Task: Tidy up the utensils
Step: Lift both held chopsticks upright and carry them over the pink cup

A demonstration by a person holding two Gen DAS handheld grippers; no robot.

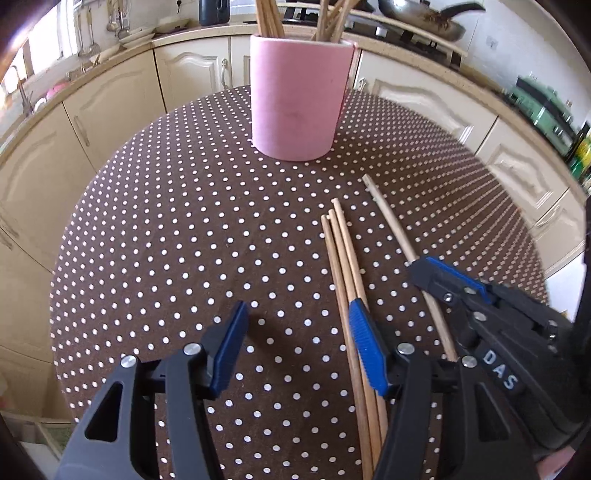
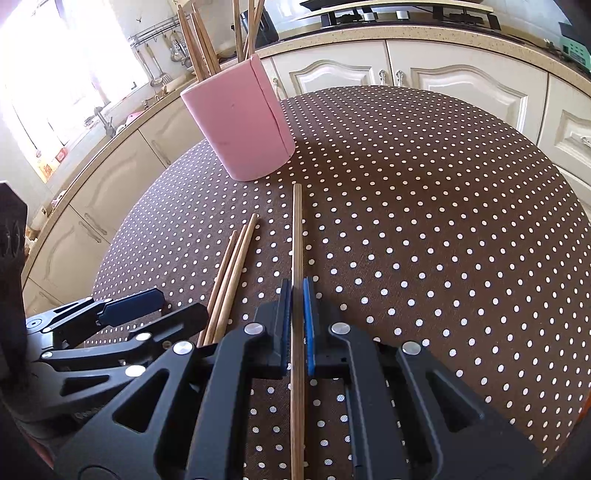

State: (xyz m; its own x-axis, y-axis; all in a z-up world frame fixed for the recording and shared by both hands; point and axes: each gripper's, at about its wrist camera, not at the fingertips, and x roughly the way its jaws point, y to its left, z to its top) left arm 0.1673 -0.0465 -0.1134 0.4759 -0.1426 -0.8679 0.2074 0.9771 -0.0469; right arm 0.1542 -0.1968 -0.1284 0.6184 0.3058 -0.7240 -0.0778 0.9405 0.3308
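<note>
Cream kitchen cabinets (image 2: 461, 81) ring the polka-dot tabletop (image 2: 424, 221). Right gripper (image 2: 296, 321) has its jaws pinching one wooden chopstick (image 2: 296, 236) (seemingly barely lifted). Left gripper (image 1: 295, 354) hangs spread beside three loose chopsticks (image 1: 341, 251); the pink holder (image 1: 299, 99) stands beyond.

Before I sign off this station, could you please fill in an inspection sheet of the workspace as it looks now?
Surface: round table under a brown polka-dot cloth.
Job's things: pink holder upright with sticks inside; three chopsticks lying together; single chopstick apart from them.
Clutter: nothing seen.
Grippers: right gripper shut on the single chopstick; left gripper open, its right finger beside the three chopsticks, nothing between its jaws.
Cables: nothing seen.
Surroundings: cream kitchen cabinets, a frying pan on the hob.
</note>
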